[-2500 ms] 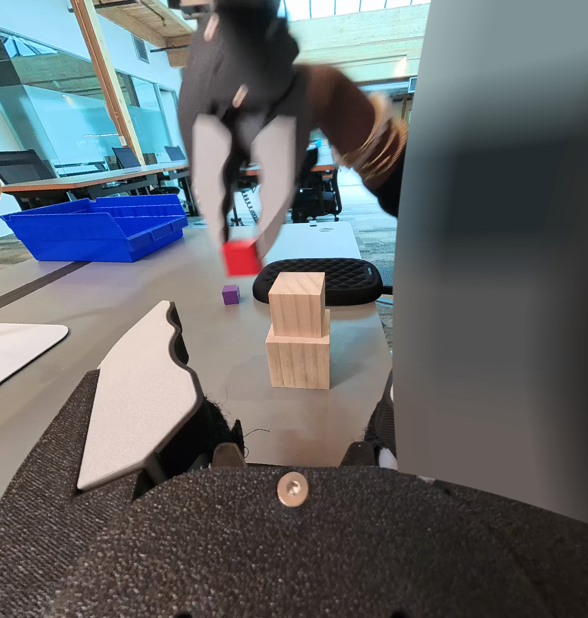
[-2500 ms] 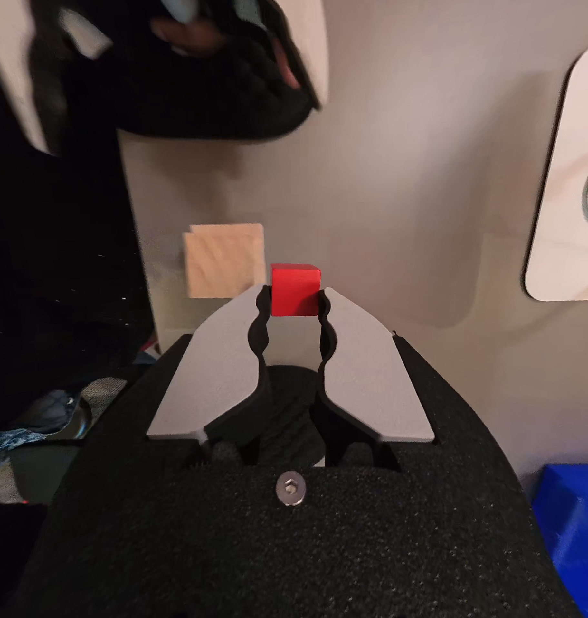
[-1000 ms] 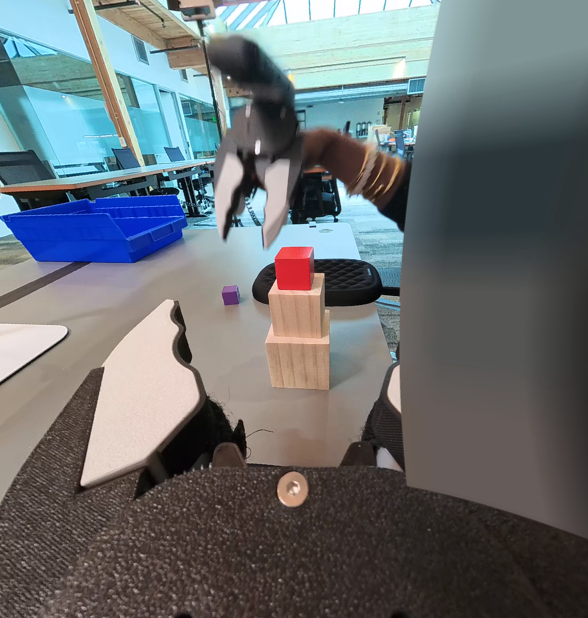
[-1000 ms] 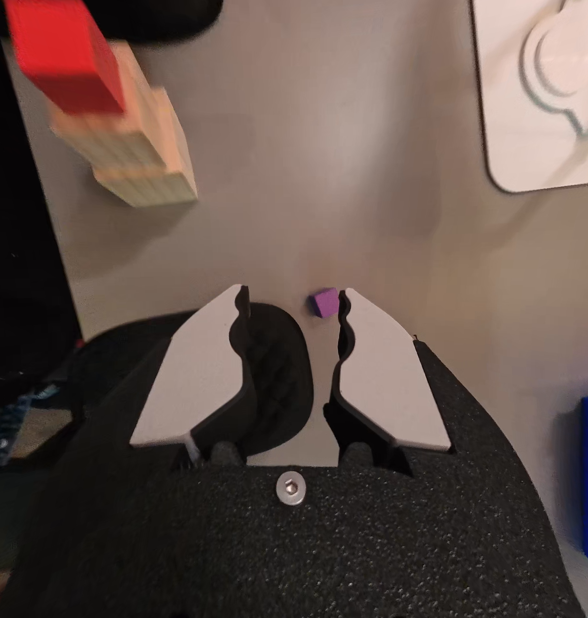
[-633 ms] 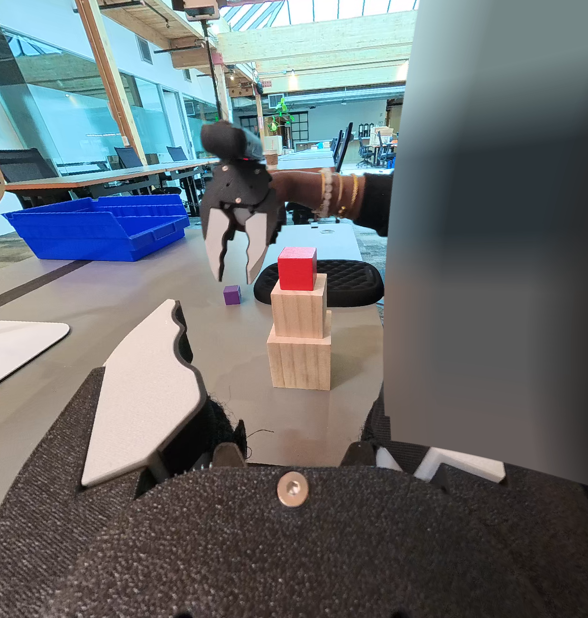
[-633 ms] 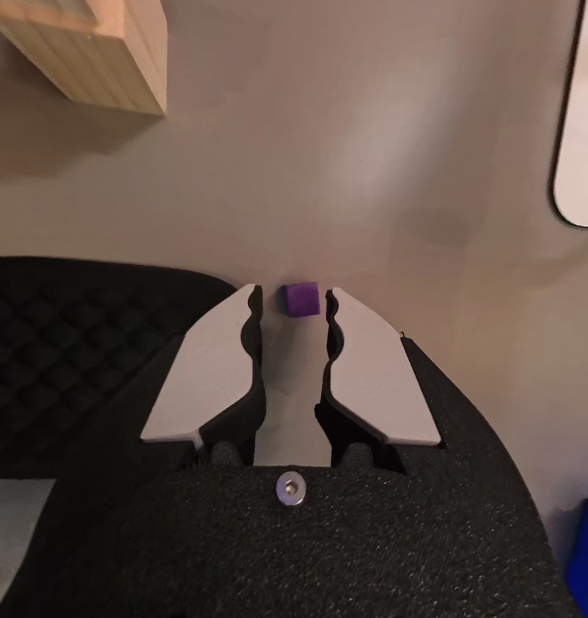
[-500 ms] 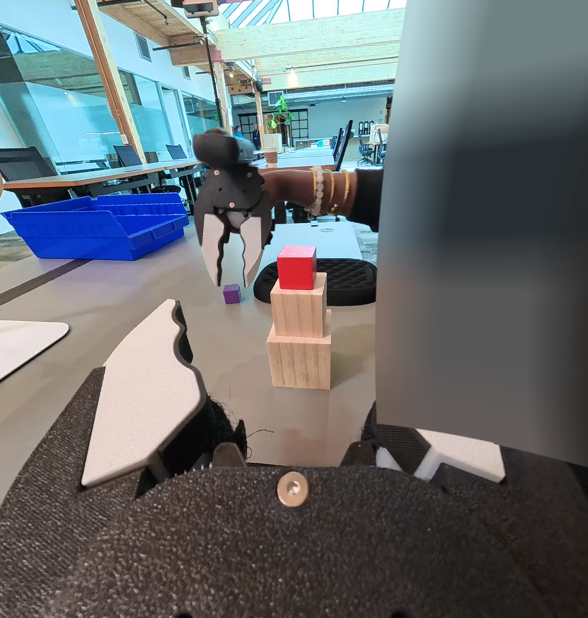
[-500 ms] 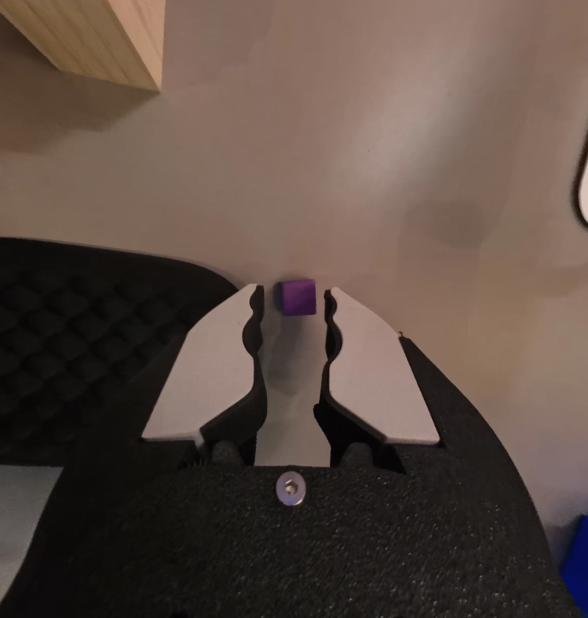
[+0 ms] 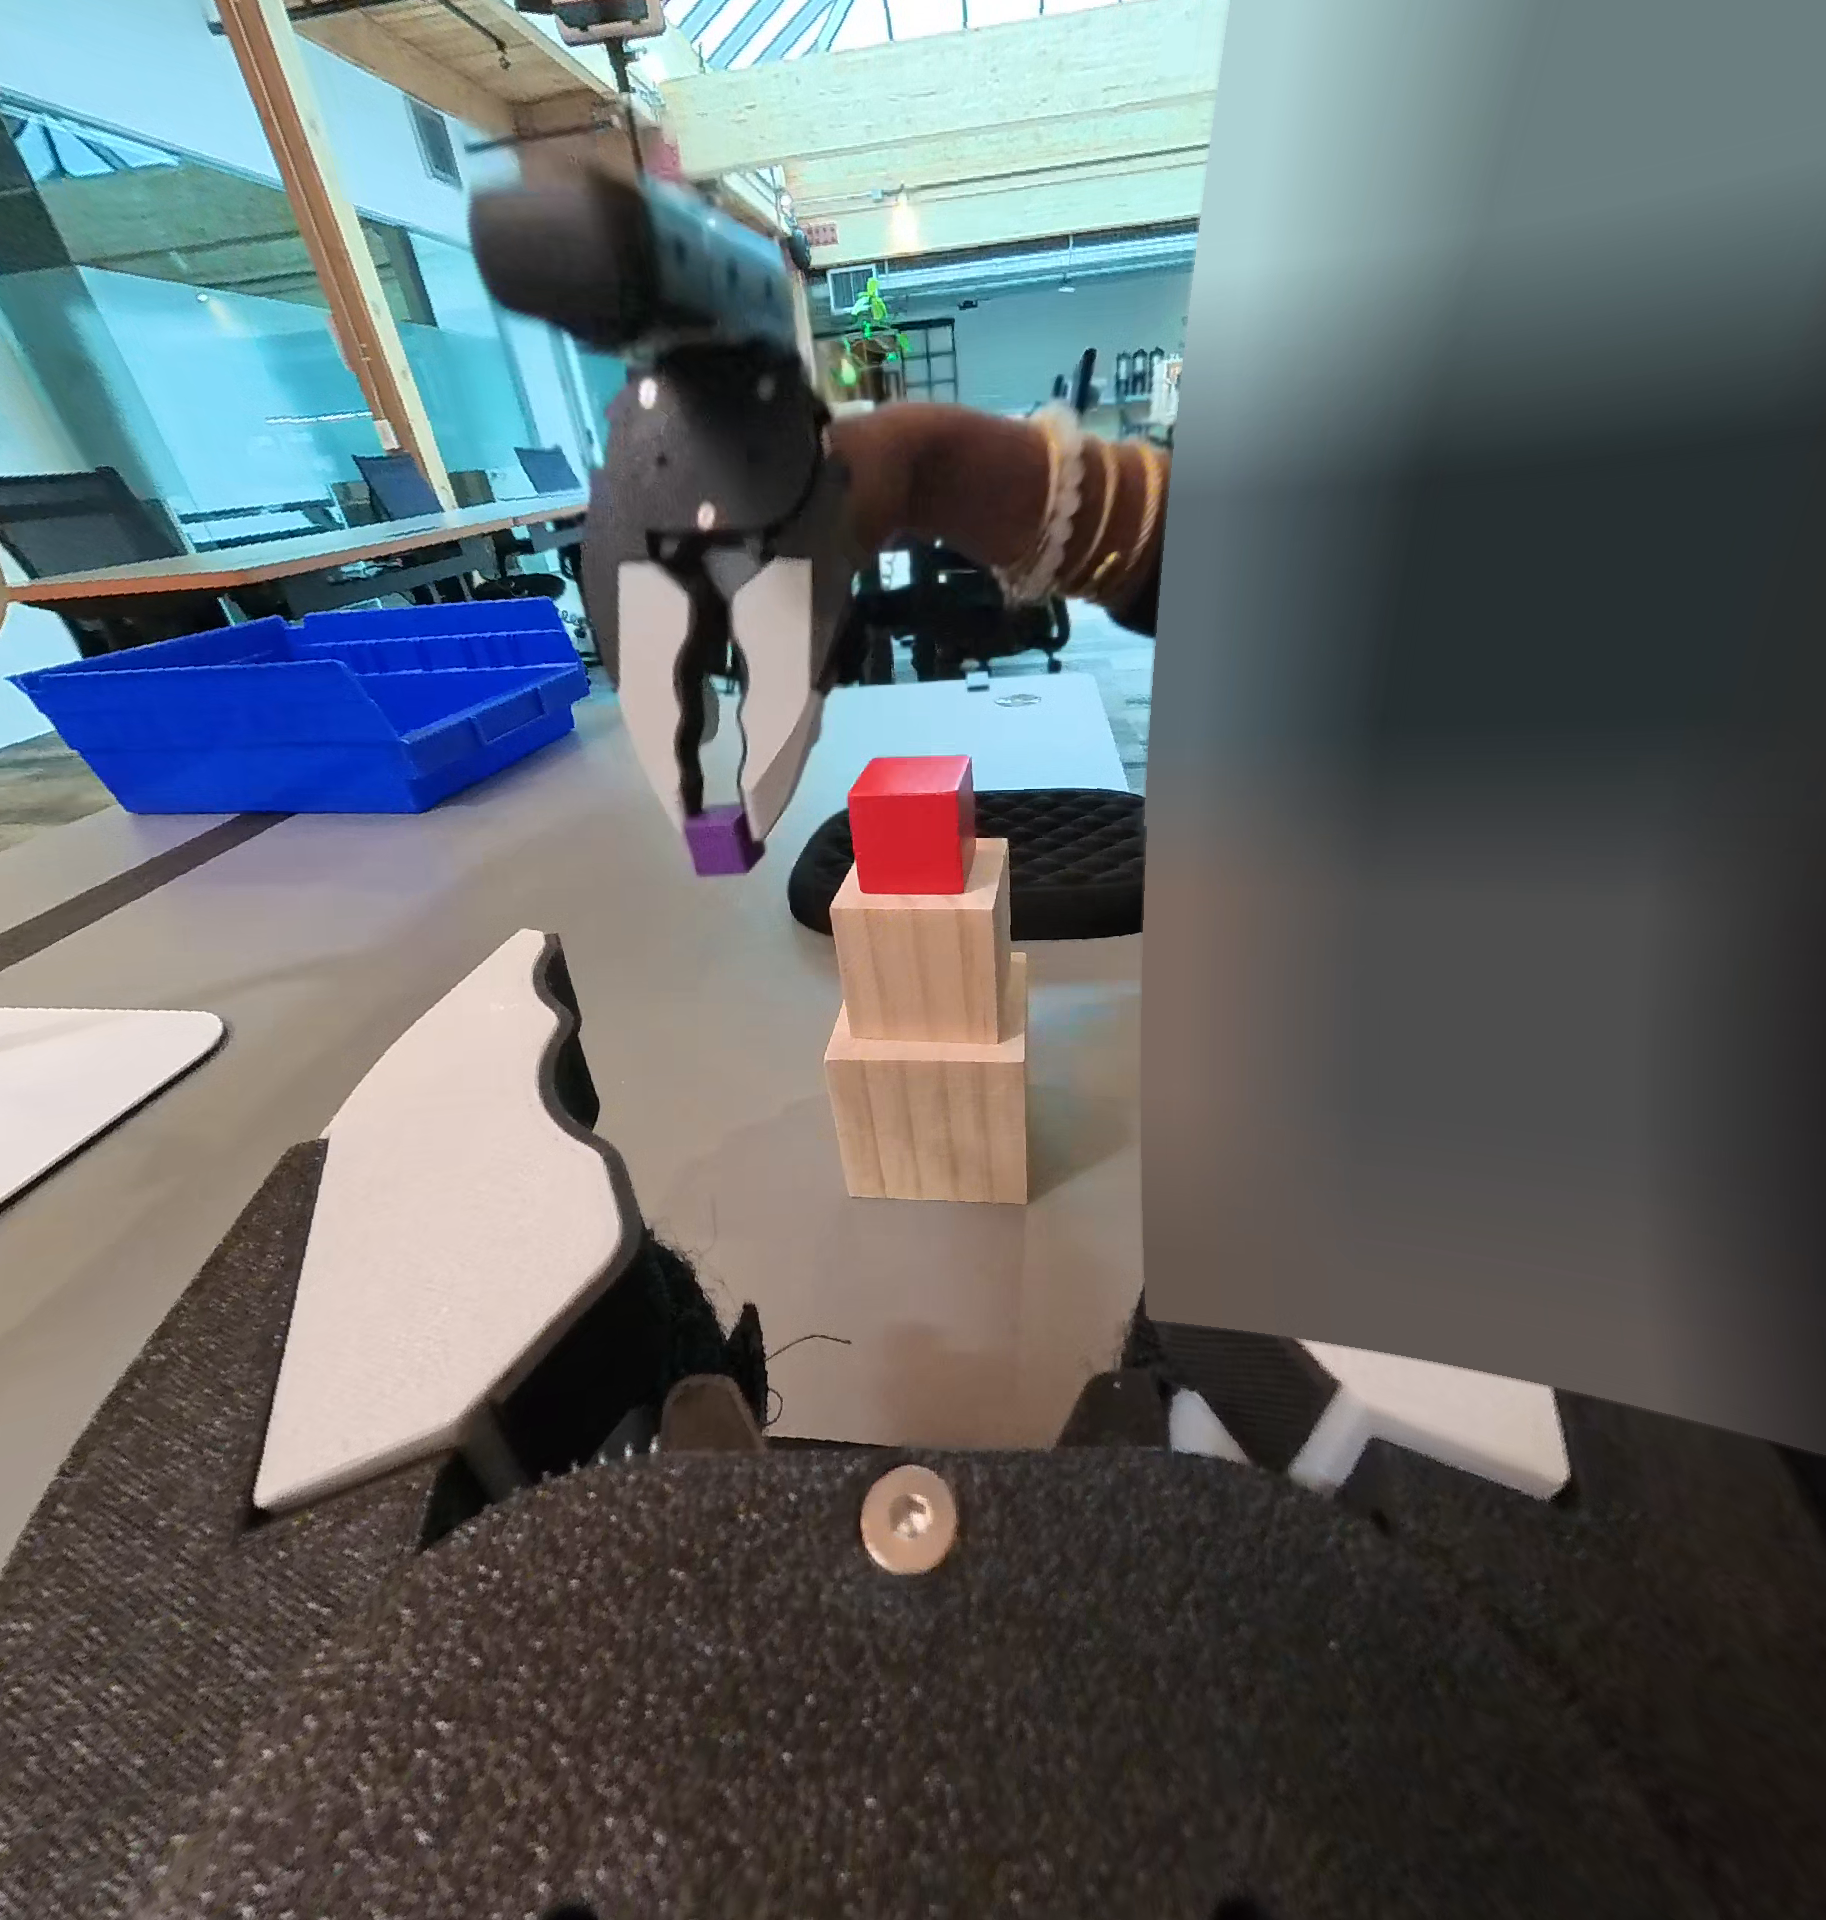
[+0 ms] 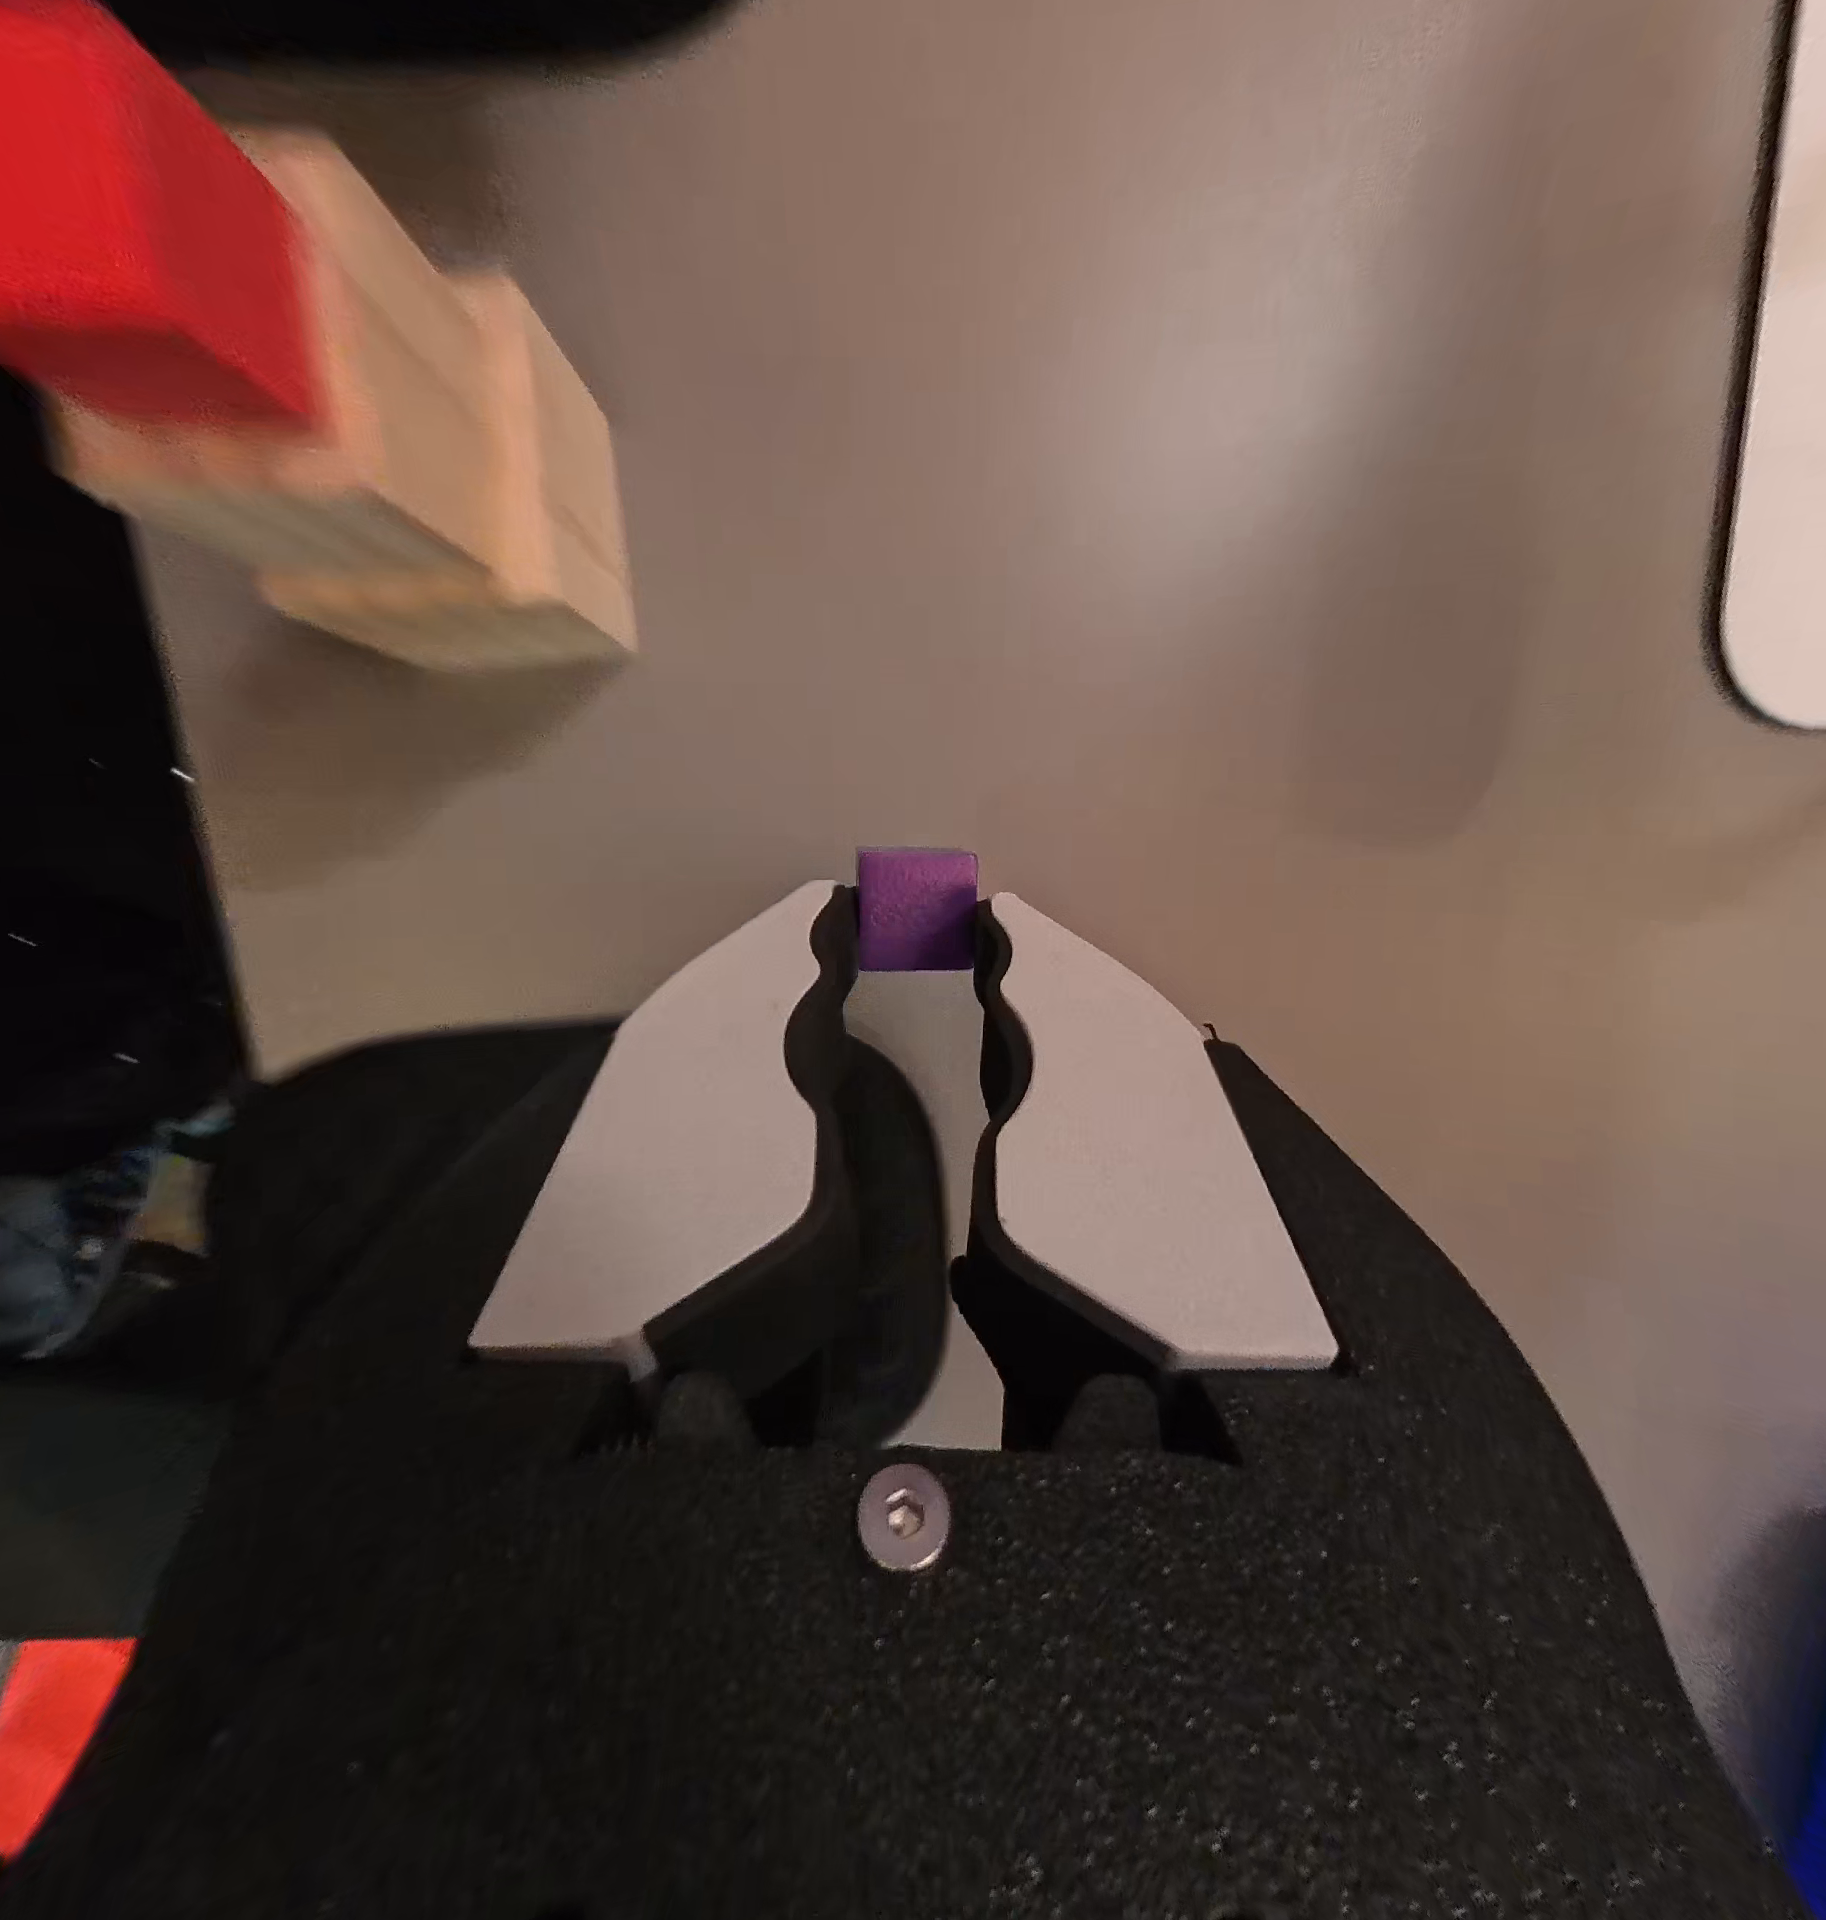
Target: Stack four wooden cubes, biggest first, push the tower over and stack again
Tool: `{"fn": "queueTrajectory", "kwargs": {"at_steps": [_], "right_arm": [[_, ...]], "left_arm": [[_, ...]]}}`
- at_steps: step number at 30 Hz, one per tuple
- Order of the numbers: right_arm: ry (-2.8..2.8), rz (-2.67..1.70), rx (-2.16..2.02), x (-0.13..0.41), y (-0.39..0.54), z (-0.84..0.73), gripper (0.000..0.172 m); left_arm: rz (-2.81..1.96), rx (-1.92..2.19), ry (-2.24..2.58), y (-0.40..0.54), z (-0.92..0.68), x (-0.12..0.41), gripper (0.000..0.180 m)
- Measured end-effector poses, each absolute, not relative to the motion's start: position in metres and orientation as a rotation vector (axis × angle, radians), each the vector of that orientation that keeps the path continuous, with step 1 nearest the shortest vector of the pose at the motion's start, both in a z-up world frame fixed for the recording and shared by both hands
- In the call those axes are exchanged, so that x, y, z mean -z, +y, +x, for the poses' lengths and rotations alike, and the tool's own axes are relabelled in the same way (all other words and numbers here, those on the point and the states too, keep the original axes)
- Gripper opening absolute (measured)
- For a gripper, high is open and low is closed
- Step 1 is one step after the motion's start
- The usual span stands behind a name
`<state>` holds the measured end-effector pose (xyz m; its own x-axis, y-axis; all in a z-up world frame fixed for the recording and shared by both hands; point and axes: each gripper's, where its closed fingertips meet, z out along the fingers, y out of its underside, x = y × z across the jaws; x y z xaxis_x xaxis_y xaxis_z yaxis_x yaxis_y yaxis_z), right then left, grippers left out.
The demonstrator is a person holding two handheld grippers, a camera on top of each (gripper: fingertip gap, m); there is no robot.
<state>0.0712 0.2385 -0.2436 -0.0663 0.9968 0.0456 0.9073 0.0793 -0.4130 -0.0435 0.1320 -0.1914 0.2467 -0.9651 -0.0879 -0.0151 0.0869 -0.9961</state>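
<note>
— What is different from a moment back?

— My right gripper [image 10: 917,914] no longer stands open round the purple cube [image 10: 915,912]. Its jaws are closed on it, a pad pressed to each side, with the cube right at the fingertips.

— And the cube is no longer on the table [image 9: 369,935]?

— It seems not. From my left side I see it hang [image 9: 722,842] under the right gripper [image 9: 717,821], clear of the grey surface, where half a second back it sits on the table beyond the stack. It is now just left of the red cube [image 9: 909,826] and about level with it, not touching it.

— The stack itself?

— Unchanged: the red cube on the upper wooden block [image 9: 919,971], that one on the lower wooden block [image 9: 924,1127], each set a little off the one beneath. The black pad [image 9: 1065,862] lies behind, the blue bin [image 9: 296,707] well off to the left, and a white board [image 9: 47,1091] at the near left edge.

— Your left gripper [image 9: 909,966]?

— It stays back and low, facing the stack, jaws wide apart and holding nothing. One finger [image 9: 452,1195] shows plainly, while the other is mostly hidden behind a blurred patch
</note>
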Motion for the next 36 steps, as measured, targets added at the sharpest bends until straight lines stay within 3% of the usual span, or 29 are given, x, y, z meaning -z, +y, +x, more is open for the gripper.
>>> {"fn": "queueTrajectory", "kwargs": {"at_steps": [5,11,36], "right_arm": [[-2.008,-1.898,-0.342,0.196,0.193,0.033,0.021],[-2.011,-1.942,-0.259,0.175,0.169,0.014,0.021],[-2.060,-1.913,-0.251,0.181,0.145,0.001,0.021]], "left_arm": [[-1.257,0.944,1.080,0.131,-0.042,0.193,0.121],[-1.252,0.942,1.076,0.131,-0.043,0.192,0.120],[-1.249,0.947,1.067,0.132,-0.044,0.191,0.118]]}}
